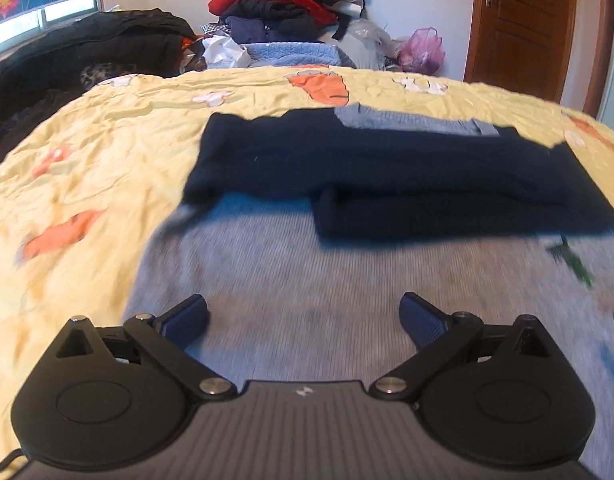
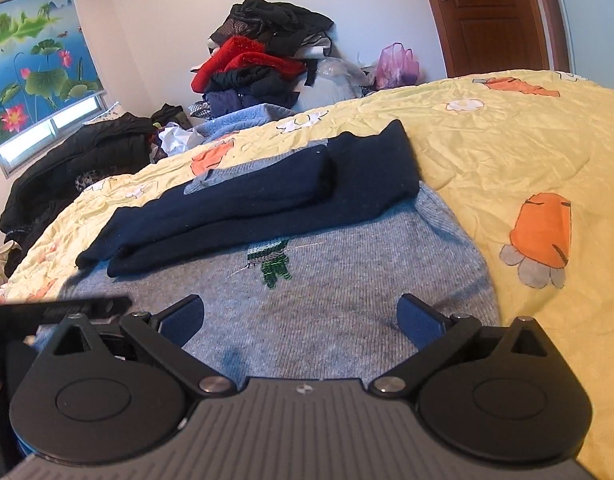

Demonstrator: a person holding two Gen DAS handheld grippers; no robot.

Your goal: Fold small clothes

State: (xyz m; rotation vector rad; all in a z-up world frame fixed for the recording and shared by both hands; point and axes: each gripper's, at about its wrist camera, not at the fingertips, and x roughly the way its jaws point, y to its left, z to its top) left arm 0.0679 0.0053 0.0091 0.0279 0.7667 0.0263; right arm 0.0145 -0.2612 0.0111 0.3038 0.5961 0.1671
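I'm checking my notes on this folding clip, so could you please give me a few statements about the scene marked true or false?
1. Both the left gripper and the right gripper are open. True.
2. The navy sleeves lie folded across the grey sweater. True.
3. The sweater lies on a bare wooden floor. False: it lies on a yellow bedspread.
4. The right gripper grips a sleeve. False: nothing is between its jaws.
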